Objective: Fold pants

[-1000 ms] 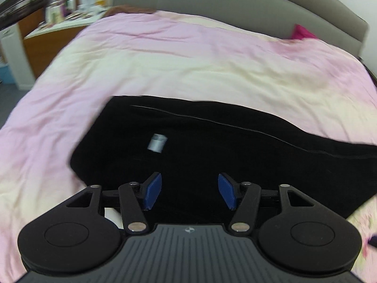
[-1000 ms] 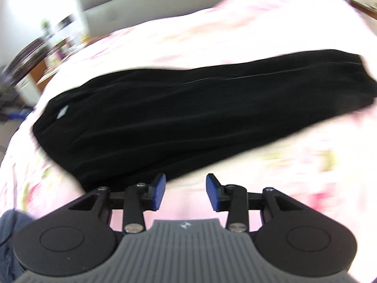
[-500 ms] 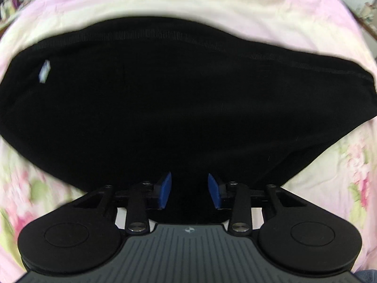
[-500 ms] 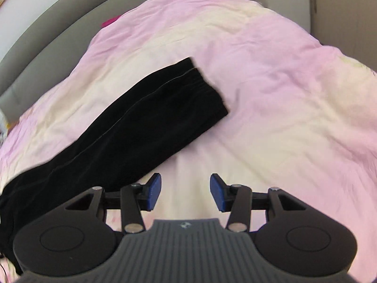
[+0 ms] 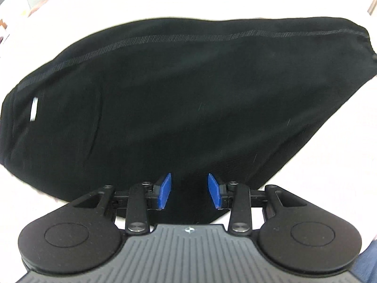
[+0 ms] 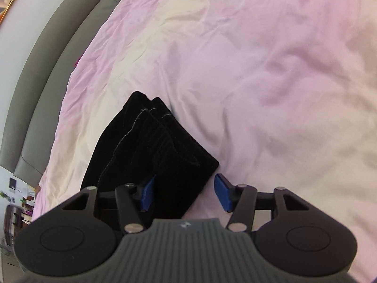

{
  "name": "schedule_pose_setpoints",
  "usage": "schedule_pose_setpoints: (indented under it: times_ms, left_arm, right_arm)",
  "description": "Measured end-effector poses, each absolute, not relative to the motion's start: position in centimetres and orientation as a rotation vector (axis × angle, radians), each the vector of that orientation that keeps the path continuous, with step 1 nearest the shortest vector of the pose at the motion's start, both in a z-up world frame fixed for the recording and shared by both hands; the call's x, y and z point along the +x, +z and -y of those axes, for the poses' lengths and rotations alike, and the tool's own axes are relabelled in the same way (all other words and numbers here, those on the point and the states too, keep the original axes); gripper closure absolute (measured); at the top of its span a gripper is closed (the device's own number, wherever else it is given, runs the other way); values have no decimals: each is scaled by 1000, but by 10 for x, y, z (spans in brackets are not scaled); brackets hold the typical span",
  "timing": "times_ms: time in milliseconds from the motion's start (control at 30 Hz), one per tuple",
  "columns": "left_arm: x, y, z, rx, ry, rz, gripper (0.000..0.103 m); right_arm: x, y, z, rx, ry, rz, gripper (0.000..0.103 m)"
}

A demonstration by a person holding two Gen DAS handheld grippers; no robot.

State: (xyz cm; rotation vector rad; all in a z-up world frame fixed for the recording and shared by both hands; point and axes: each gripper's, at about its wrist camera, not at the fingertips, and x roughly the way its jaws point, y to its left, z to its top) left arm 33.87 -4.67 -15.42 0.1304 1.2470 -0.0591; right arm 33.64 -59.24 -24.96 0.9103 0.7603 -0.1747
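Note:
Black pants [image 5: 179,99] lie flat on a pink and cream bed cover, folded lengthwise with one leg on the other. A small white label [image 5: 34,109] marks the waist end at the left. My left gripper [image 5: 189,192] is open, with its blue pads over the near edge of the pants around mid-length. In the right wrist view the stacked leg cuffs [image 6: 162,136] lie on the cover. My right gripper [image 6: 185,194] is open, with the near corner of the cuffs between its fingers.
The bed cover [image 6: 271,82] spreads wide to the right of the cuffs. A grey padded headboard [image 6: 47,47] runs along the far left. Shelves with clutter [image 6: 21,202] stand at the lower left beside the bed.
My right gripper has closed in on the leg cuffs, which now reach between its fingers. My left gripper has shifted along the pants' near edge and opened a little wider.

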Motion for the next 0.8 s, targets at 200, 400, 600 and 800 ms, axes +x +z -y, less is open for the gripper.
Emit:
schedule_pose_setpoints:
  times_ms: [200, 400, 600, 800]
  left_arm:
    - [405, -146, 72, 164, -203, -1124, 59]
    - [471, -153, 114, 265, -380, -1006, 62]
    - [537, -174, 160, 321, -464, -914, 66]
    - [573, -224, 207, 402, -419, -954, 69]
  right_arm:
    - [342, -290, 613, 1088, -110, -715, 51]
    - [343, -276, 604, 998, -92, -683, 68]
    - [340, -232, 599, 883, -76, -653, 70]
    - [338, -187, 581, 800, -83, -635, 71]
